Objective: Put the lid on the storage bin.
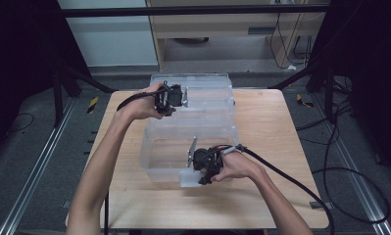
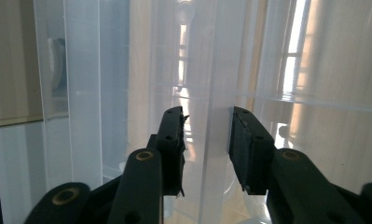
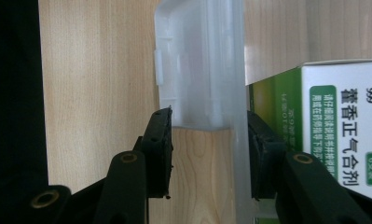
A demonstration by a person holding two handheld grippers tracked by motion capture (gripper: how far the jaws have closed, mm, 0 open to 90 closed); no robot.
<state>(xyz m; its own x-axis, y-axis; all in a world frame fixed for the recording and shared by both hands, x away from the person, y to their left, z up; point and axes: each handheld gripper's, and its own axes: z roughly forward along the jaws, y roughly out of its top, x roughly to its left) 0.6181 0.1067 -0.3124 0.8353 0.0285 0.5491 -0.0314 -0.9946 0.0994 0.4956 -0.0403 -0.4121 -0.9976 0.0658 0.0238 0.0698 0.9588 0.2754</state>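
You are working on the clear plastic box (image 1: pixel 193 125), which is sitting in the middle of the bench (image 1: pixel 281 147) with its long axis running away from you toward the far edge. Your left tool (image 1: pixel 179 96) is reaching the far left part of the box; its jaws are straddling a clear wall panel (image 2: pixel 211 154), half closed, and I cannot tell whether the pads are pressing yet. Your right tool (image 1: pixel 203 169) is holding the near latch tab (image 3: pixel 197 70), jaws partway closed around it. A green and white carton (image 3: pixel 323 126) is lying inside. By my judgement both grips are being set and the opening or closing is yet to come.
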